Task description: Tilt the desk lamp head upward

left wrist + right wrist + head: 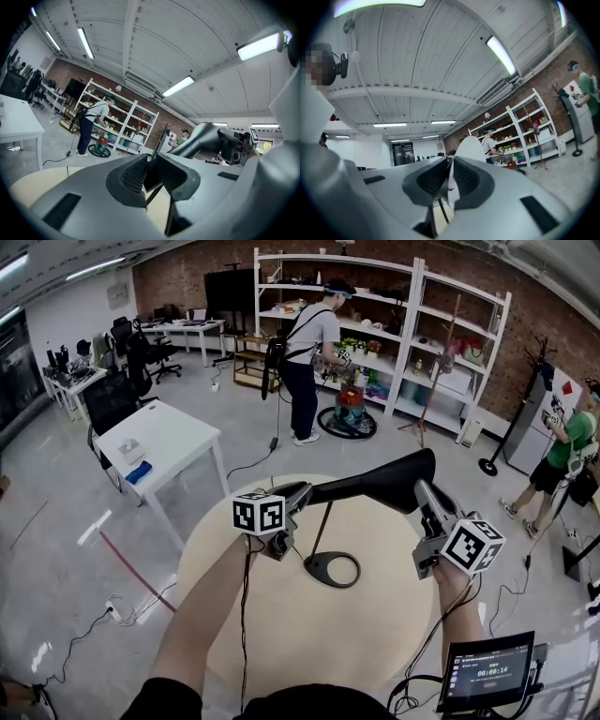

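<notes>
Lamp head [375,482] is hanging over its ring base [333,569] on the round tabletop [225,615]. Left hand-held gripper [298,495] is clamping the hinge end, and right hand-held gripper [424,491] is pinching the wide end.

Best handling, I judge: left bracing, right lifting slowly in an arc.

Only the right gripper view is showing the pale underside [471,149] between the pads. The head view is showing the black top.

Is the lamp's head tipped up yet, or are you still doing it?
Looks done: the lamp head already slants upward toward its right end.
In hand: the left gripper is clamped on its low end and the right gripper on its high end. The base sits on the round table.
Left: tilt more if needed, then let go.
</notes>
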{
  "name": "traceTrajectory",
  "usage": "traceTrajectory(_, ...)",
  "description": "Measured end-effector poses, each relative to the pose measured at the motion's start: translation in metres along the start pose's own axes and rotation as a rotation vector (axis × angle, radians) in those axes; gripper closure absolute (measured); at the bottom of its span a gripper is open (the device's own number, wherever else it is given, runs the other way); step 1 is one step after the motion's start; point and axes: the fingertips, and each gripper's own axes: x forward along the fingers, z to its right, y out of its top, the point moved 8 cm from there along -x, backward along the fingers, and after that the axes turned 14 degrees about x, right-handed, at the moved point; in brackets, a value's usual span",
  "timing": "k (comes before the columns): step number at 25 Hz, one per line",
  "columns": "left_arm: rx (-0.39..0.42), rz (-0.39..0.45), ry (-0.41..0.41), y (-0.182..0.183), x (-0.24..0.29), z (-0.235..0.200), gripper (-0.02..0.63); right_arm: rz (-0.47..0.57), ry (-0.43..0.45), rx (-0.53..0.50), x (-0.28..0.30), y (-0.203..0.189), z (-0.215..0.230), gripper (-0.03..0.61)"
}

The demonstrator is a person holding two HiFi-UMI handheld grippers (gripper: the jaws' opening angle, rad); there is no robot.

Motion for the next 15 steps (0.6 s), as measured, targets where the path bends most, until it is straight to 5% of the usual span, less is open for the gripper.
traceTrajectory(15, -0.065, 0.026, -0.001, -0.005, -0.002, 0.008, 0.549, -0.018, 0.021, -0.05, 0.005, 0.016, -0.02, 0.535)
